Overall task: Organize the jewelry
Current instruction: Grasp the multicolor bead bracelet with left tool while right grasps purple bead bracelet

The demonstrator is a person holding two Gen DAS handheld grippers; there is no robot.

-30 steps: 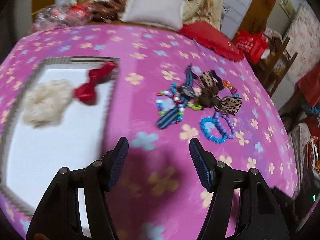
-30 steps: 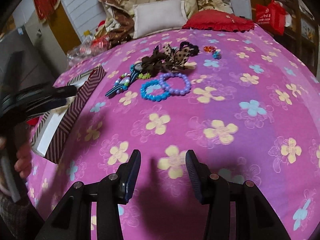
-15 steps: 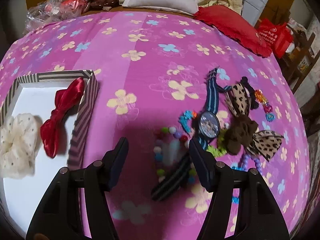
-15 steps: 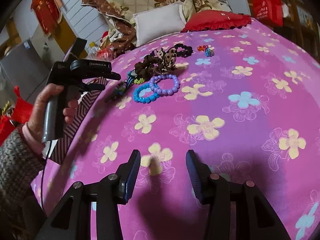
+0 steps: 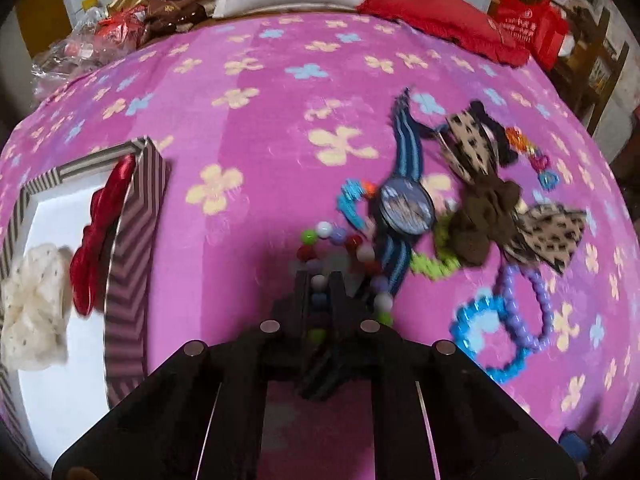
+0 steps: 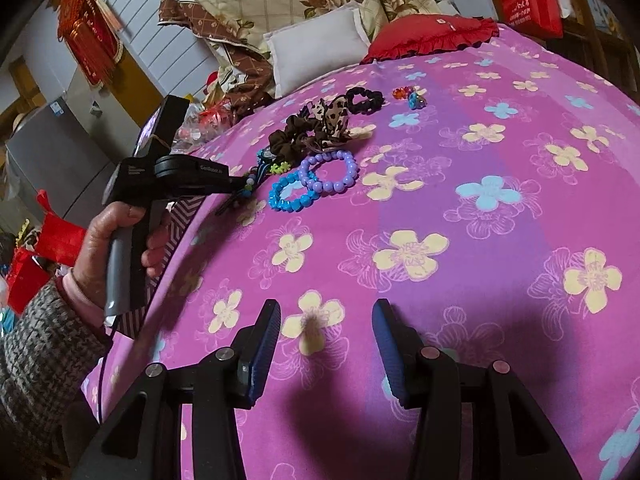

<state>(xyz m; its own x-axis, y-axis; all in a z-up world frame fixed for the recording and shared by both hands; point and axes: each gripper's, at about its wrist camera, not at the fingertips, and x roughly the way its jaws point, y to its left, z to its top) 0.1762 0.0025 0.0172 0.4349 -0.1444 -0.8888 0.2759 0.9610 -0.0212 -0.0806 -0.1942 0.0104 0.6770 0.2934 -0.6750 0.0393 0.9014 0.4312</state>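
Pink flower-printed bedspread (image 6: 460, 208) lies under both our grippers. Our left hand (image 6: 116, 240) tilts the left gripper (image 5: 320, 300) steeply down, its jaws clenched on the multicoloured round-bead bracelet (image 5: 340, 240), which rests on the spread just beside the blue striped-strap wristwatch (image 5: 406, 204). Close on the right lie the brown leopard-print fabric bow (image 5: 500, 208) and the linked blue and purple bead bracelets (image 5: 508, 316). Left stands the chevron-striped white box (image 5: 136, 248) holding a red satin bow (image 5: 96, 240) and a cream scrunchie (image 5: 34, 312). Our right gripper (image 6: 326, 356) hangs released, nothing between its jaws.
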